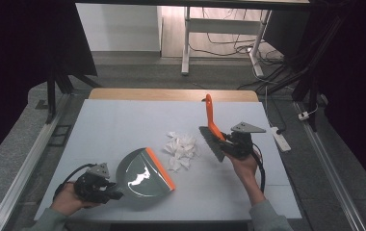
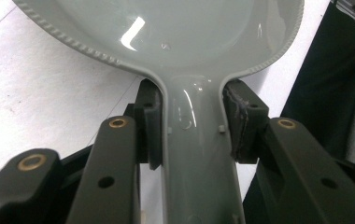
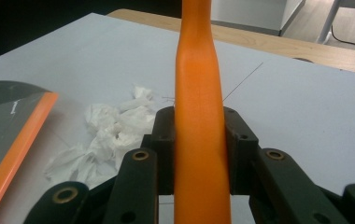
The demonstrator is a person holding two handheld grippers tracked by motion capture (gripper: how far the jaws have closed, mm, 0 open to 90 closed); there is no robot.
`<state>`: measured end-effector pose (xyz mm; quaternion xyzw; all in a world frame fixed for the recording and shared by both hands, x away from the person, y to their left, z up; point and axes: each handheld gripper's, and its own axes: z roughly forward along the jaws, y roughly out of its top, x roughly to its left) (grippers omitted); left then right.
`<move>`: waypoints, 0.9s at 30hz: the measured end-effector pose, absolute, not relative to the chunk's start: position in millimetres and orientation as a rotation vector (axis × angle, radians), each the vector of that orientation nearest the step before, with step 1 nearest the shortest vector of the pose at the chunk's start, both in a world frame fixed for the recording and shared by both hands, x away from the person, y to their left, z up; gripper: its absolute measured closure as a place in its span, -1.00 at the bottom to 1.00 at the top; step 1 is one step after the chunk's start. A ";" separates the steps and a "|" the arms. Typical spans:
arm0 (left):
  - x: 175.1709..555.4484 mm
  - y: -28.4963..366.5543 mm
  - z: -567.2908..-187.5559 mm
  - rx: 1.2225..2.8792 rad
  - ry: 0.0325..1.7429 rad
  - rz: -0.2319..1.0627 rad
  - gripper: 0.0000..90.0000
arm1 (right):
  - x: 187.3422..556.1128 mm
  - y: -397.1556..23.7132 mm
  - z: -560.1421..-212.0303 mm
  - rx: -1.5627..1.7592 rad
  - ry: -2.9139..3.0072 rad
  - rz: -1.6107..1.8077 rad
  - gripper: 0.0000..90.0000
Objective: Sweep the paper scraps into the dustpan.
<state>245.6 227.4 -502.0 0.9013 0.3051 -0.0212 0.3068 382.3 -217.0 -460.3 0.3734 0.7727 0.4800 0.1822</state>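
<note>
A grey dustpan [image 1: 140, 180] with an orange lip [image 1: 161, 168] lies at the front left of the table. My left gripper [image 1: 111, 190] is shut on the dustpan's handle [image 2: 196, 154], a pad pressing on each side. A brush [image 1: 213, 139] with an orange handle [image 1: 210, 115] and dark bristles stands right of centre. The right gripper [image 1: 229, 143] is shut on that orange handle [image 3: 199, 140]. Between lip and bristles lies a heap of crumpled white paper scraps [image 1: 180, 149], which sits left of the brush handle as paper scraps [image 3: 105, 140] in the right gripper view.
A white mat [image 1: 123, 125] covers the table, with a bare wooden strip [image 1: 171, 94] along the far edge. A white power strip [image 1: 281, 139] lies off the table's right side. Desk legs and cables stand on the floor beyond.
</note>
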 end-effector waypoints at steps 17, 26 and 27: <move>249.6 223.3 -506.1 2.376 0.820 -0.083 0.36 | 414.1 -195.3 -460.6 1.063 2.175 1.322 0.55; 252.8 222.6 -509.1 2.377 0.838 -0.103 0.36 | 430.3 -183.6 -467.8 1.045 2.213 1.275 0.55; 253.2 222.6 -509.4 2.376 0.841 -0.107 0.36 | 430.3 -182.7 -468.4 1.043 2.220 1.269 0.55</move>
